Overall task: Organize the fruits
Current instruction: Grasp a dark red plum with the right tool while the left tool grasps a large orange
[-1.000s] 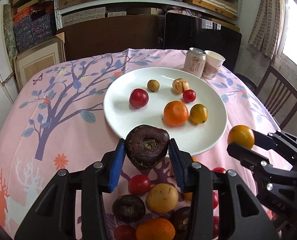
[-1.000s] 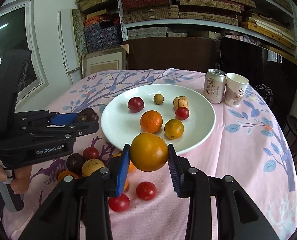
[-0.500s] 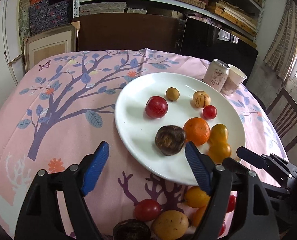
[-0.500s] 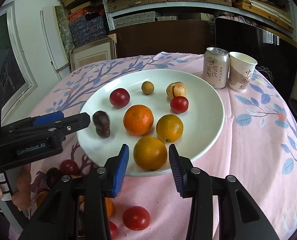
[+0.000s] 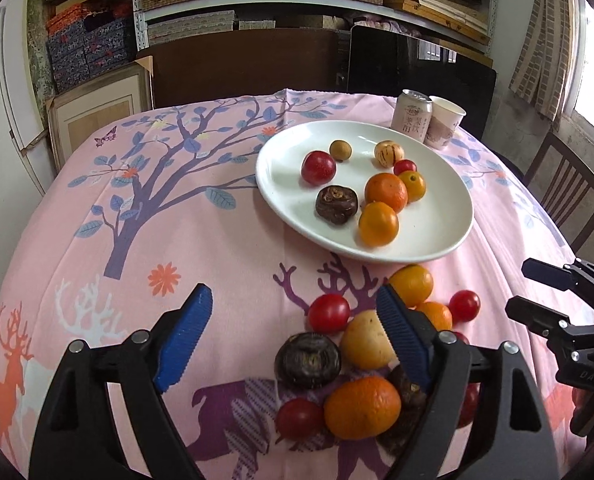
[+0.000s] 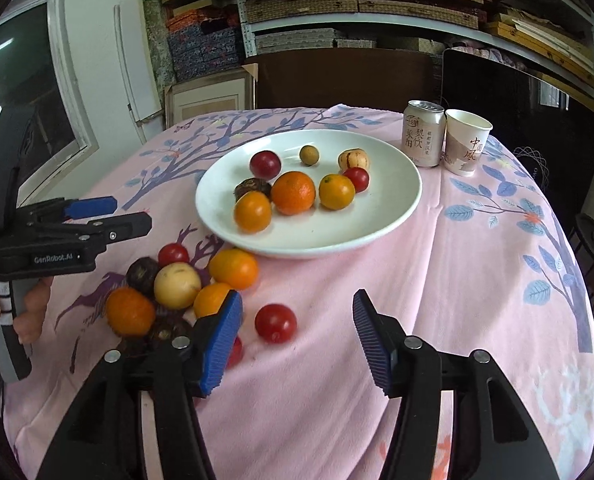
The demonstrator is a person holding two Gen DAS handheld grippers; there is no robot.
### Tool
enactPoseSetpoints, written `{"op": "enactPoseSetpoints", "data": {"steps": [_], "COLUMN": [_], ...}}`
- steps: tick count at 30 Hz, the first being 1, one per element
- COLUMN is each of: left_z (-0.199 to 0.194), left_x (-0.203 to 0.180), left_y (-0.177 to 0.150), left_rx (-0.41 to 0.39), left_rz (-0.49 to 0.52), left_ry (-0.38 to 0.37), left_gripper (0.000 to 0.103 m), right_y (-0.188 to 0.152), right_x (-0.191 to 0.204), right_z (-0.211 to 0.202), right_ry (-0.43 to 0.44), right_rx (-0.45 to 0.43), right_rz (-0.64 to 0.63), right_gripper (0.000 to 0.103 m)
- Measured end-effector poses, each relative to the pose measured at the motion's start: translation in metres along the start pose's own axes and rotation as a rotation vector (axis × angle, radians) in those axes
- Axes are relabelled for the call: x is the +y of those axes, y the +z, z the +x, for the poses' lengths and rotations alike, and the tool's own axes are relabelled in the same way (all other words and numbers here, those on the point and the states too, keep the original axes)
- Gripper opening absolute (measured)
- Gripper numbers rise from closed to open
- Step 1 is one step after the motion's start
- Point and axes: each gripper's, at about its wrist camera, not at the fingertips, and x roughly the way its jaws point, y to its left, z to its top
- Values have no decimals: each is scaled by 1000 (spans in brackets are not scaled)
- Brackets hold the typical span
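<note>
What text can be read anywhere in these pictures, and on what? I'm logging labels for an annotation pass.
"GenRobot.AI": side of the black left tool, right wrist view.
"DAS": body of the black right tool, left wrist view.
"中国风": white paper cup.
"梨饮" and "莱阳": silver-topped pale drink can; its smaller column of characters is too small to read.
White tag on the left tool's handle: unreadable.
</note>
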Motion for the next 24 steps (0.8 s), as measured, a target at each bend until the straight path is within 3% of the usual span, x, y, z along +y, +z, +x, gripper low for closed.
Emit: {"op": "enactPoseSetpoints", "data": {"steps": [9, 15, 17, 24], "left_z": [-16, -22, -23, -18], "left_x": [18, 27, 25, 9], "left_y": [-37, -54, -58, -59], "left_rx": [32, 59, 65, 76], "left_rz": [-12, -33, -24, -2], "left_ry": [-5, -18, -26, -56], "left_gripper": [82, 82, 82, 82], "right_y": [-44, -47, -43, -42], "right_x": [56, 77, 81, 74], "right_z": [-4, 16, 23, 16], "right_ry": [50, 50, 55, 50], "right_rx": [102, 130, 138, 117], "right_rz": [-196, -243, -250, -219], "right_gripper": [58, 57, 42, 41]}}
